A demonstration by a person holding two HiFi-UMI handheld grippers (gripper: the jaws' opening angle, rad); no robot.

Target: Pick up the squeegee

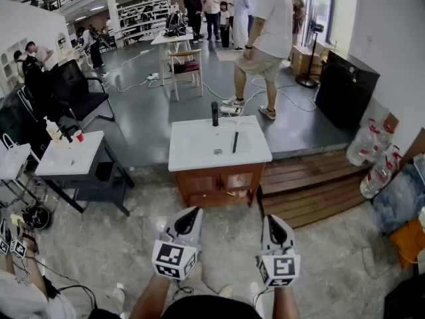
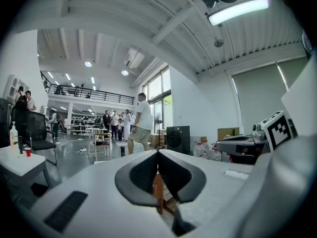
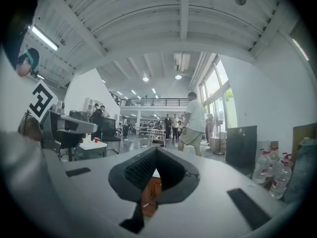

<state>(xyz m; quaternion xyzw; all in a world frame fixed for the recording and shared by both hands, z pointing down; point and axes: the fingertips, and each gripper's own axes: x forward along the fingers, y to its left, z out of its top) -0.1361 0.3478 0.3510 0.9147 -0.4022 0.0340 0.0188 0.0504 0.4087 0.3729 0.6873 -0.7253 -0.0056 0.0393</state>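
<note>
My left gripper (image 1: 194,211) and right gripper (image 1: 272,219) are held level side by side low in the head view, smooth pale grey shells that taper to points, each with a black-and-white marker cube at its back; in the left gripper view the black ribbed pads (image 2: 143,172) meet at their tips, so those jaws are closed on nothing; in the right gripper view the ribbed pads (image 3: 140,170) likewise meet, closed and empty; ahead of both stands a vanity (image 1: 218,185) of reddish-brown wood with two doors, topped by a glossy white rectangular basin (image 1: 192,153) with a small round drain (image 1: 218,151) and a black cylindrical faucet (image 1: 214,113) at its far edge; the squeegee (image 1: 235,141) lies on that white top just right of the drain, well apart from my grippers; it is slim, straight and black, its long axis running near to far, the far end leaning slightly right; which end carries the blade I cannot tell; the floor (image 1: 119,244) below is grey speckled stone, with brown wooden planks (image 1: 305,185) right of the vanity.
</note>
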